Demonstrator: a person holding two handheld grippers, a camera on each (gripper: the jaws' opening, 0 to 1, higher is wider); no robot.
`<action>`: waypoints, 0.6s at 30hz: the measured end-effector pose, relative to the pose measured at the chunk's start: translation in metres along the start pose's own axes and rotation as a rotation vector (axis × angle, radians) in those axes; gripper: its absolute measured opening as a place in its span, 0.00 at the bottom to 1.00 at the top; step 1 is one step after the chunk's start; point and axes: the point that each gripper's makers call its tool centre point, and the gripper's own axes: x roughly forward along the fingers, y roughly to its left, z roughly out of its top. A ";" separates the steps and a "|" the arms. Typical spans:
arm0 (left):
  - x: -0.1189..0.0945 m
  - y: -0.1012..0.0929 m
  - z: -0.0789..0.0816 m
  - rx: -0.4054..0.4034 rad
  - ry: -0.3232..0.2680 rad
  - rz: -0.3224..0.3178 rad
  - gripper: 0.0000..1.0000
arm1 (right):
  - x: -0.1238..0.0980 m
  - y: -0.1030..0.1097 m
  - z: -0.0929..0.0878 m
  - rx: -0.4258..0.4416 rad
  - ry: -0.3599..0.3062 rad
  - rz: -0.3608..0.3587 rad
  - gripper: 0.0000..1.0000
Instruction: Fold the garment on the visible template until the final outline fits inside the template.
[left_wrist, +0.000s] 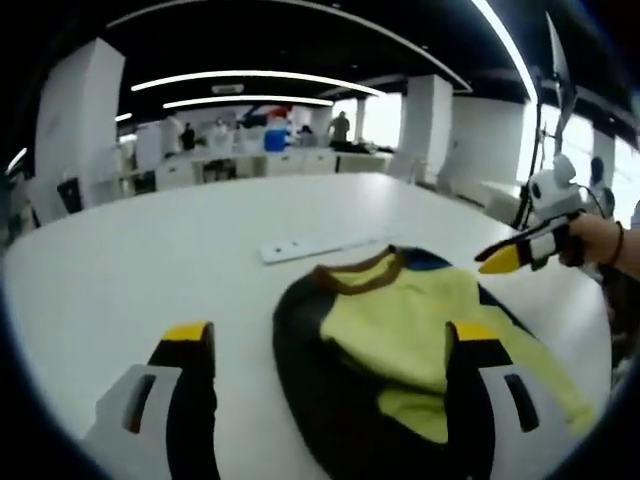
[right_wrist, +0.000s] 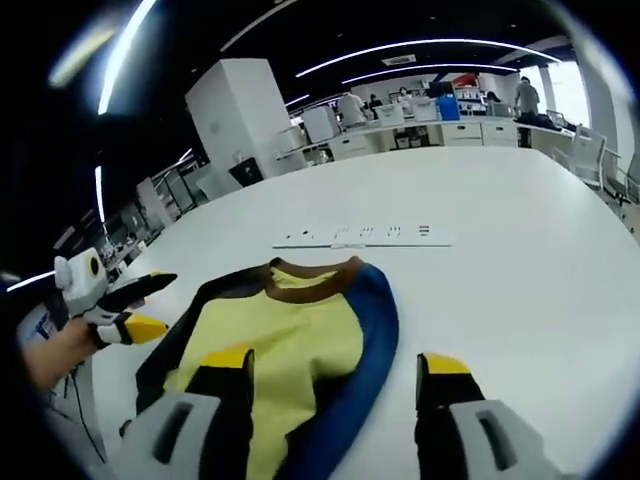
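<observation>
A yellow garment (left_wrist: 400, 320) with a brown collar and dark and blue sleeves lies spread out on the white table (left_wrist: 150, 250). My left gripper (left_wrist: 332, 338) hovers over its near edge with the jaws wide apart and nothing held; the right-hand jaw overlaps the cloth in the left gripper view. A hand holds my right gripper (left_wrist: 500, 262) beside the garment's far right side. In the right gripper view the garment (right_wrist: 290, 330) lies below my right gripper (right_wrist: 335, 362), which is open and empty. My left gripper (right_wrist: 148, 305) shows at the garment's left edge, held by a hand.
A white strip (left_wrist: 310, 245) with small markings lies flat on the table (right_wrist: 500, 260) just beyond the collar, also visible as the strip (right_wrist: 365, 237). Desks, white pillars and standing people are far behind the table. Bare white tabletop surrounds the garment.
</observation>
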 end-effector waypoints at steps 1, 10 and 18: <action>-0.004 -0.005 -0.001 0.002 0.002 -0.012 0.95 | -0.002 0.002 -0.003 -0.003 0.004 0.004 0.65; -0.032 -0.029 -0.002 0.041 -0.015 -0.081 0.99 | -0.026 0.013 -0.021 -0.046 0.026 0.031 0.65; -0.059 -0.041 -0.023 0.041 0.015 -0.112 0.94 | -0.054 0.023 -0.035 -0.070 0.038 0.060 0.58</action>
